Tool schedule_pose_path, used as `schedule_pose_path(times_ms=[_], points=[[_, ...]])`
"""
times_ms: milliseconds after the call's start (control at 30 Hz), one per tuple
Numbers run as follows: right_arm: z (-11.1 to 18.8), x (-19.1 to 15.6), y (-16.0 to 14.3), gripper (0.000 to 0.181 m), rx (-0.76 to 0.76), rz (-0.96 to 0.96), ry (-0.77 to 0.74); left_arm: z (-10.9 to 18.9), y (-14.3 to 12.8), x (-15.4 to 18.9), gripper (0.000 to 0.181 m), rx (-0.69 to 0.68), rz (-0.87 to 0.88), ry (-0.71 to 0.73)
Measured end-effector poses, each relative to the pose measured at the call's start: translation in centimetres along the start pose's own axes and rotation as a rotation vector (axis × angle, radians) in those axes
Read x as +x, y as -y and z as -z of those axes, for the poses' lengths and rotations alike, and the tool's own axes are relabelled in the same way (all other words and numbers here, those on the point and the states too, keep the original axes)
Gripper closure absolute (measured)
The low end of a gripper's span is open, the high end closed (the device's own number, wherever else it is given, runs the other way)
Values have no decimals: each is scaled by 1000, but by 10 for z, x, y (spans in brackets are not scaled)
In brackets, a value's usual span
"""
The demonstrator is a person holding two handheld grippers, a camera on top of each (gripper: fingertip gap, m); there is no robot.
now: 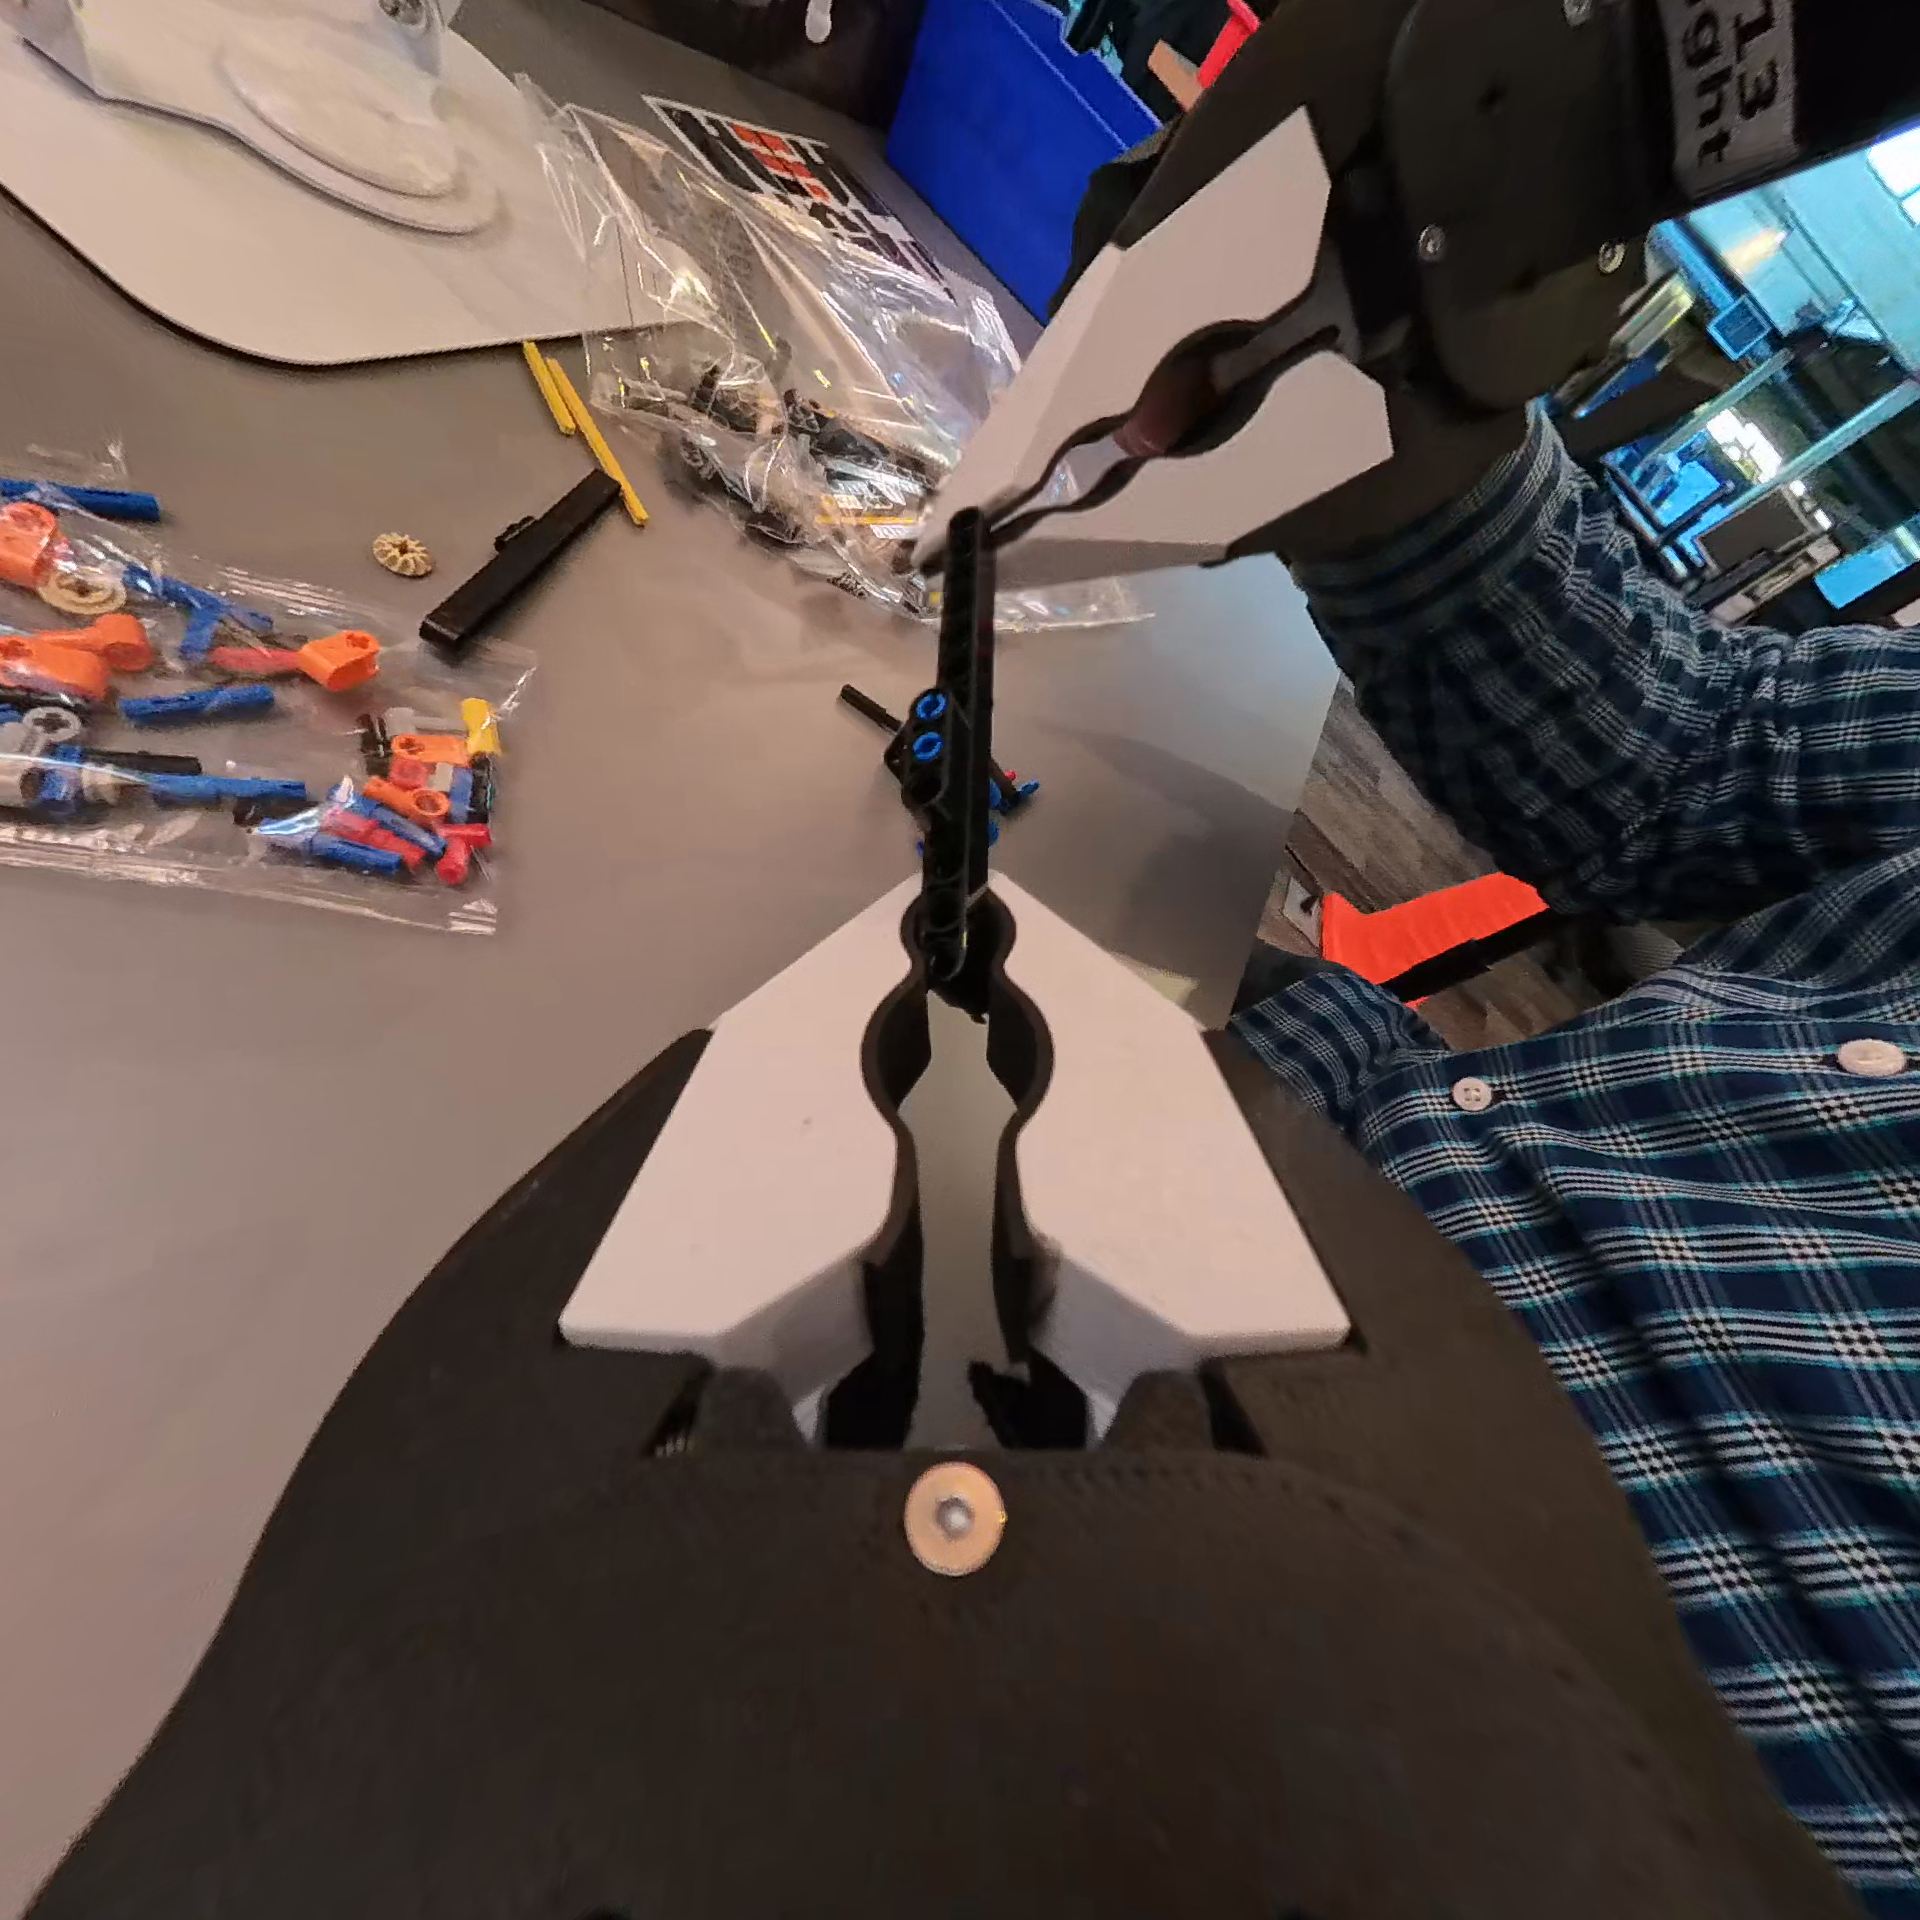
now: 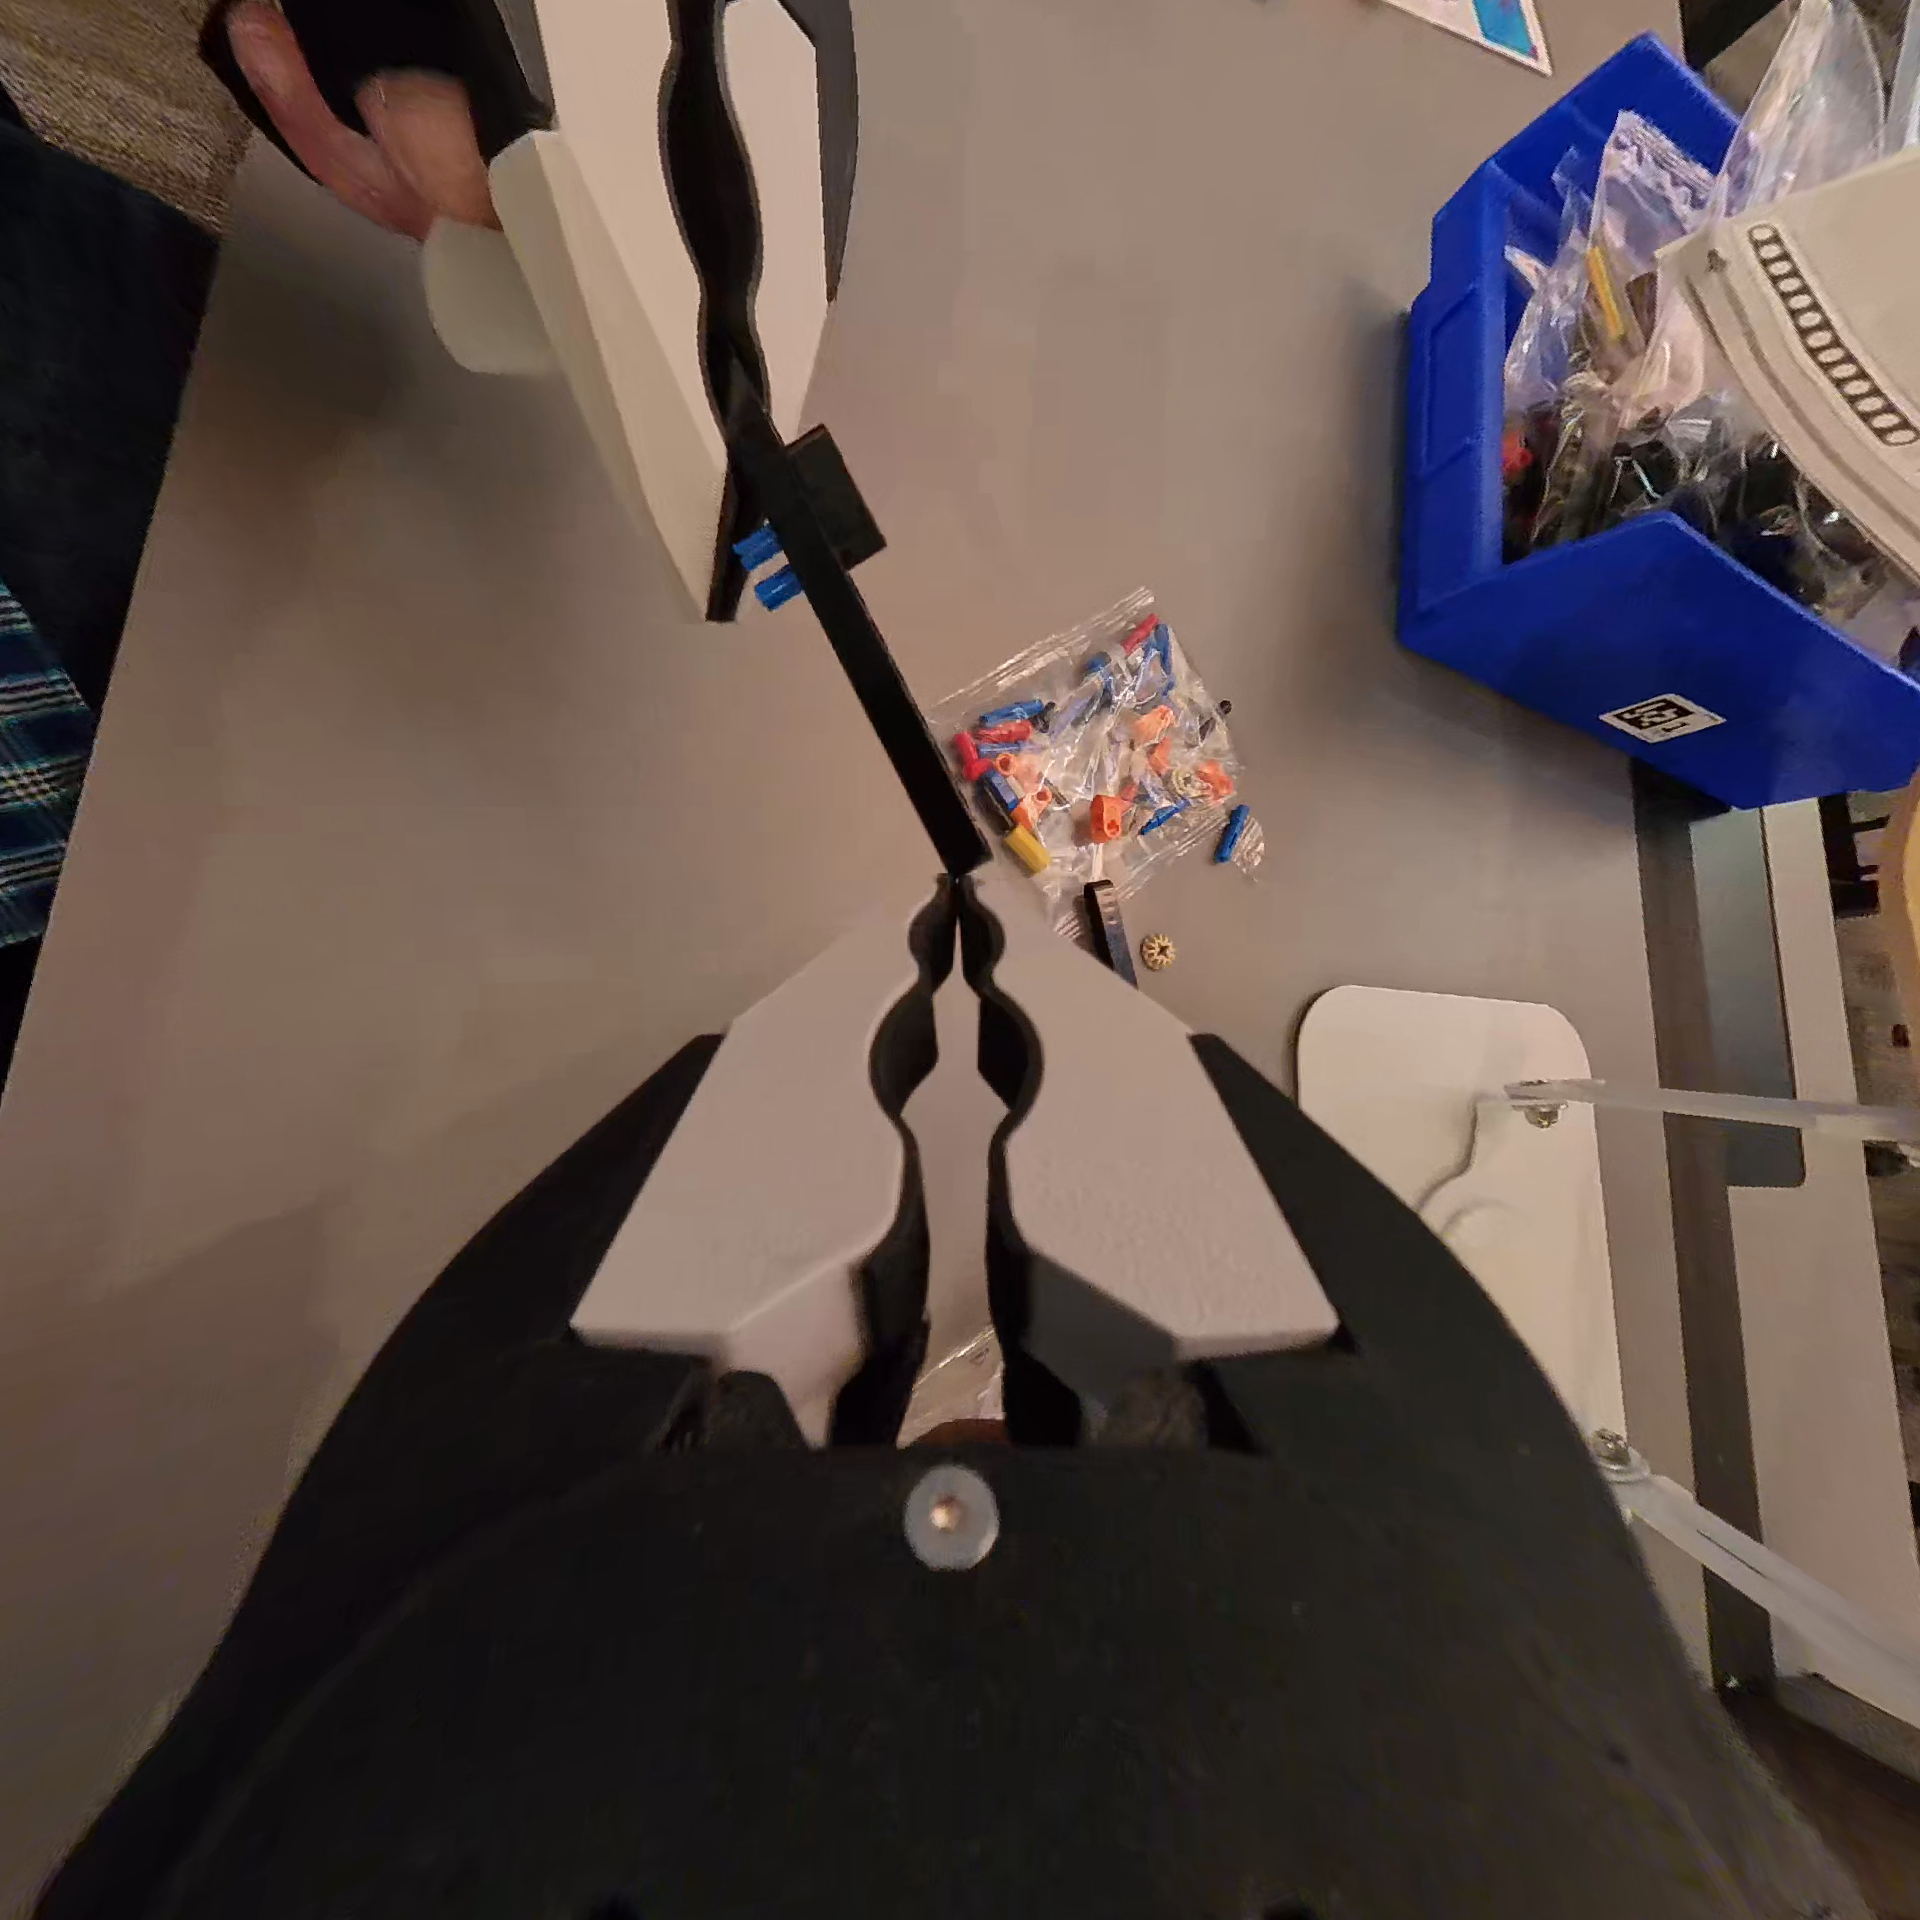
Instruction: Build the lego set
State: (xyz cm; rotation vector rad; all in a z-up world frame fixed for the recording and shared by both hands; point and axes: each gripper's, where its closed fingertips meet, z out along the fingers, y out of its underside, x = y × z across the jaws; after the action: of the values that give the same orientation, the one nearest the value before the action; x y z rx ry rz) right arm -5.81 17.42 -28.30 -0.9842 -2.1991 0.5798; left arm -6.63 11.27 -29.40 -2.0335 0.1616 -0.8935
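Left wrist view: left gripper (image 1: 951,935) clamped on near end of black beam (image 1: 958,727), that end hidden between pads. Beam's long axis runs away from camera, blue pins (image 1: 925,725) on its left side. Parts bag (image 1: 249,748) far left.

Right wrist view: right gripper (image 2: 958,896) pinched together, tips at beam (image 2: 883,686) end; actual grip hard to tell. Blue bin (image 2: 1621,613) right, cut off.

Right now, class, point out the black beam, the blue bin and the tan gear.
black beam (image 1: 961,665): left wrist view, mid-length.
blue bin (image 2: 1621,644): right wrist view, front wall.
tan gear (image 1: 402,554): left wrist view, centre.
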Motion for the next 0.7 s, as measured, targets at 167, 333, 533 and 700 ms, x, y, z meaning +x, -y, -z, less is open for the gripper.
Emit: schedule_pose_path(times_ms=[167, 333, 533, 700], points=[[2, -2, 4, 172, 13, -21, 14, 1, -2, 4, 181, 10, 8, -1], [15, 9, 5, 152, 83, -214, 18, 10, 10, -1, 181, 75, 28, 31], [28, 17, 9, 150, 248, -578, 93, 13, 23, 3, 181, 162, 29, 46], [27, 7, 26, 148, 323, -630, 185, 5, 23, 10, 181, 168, 4, 41]])
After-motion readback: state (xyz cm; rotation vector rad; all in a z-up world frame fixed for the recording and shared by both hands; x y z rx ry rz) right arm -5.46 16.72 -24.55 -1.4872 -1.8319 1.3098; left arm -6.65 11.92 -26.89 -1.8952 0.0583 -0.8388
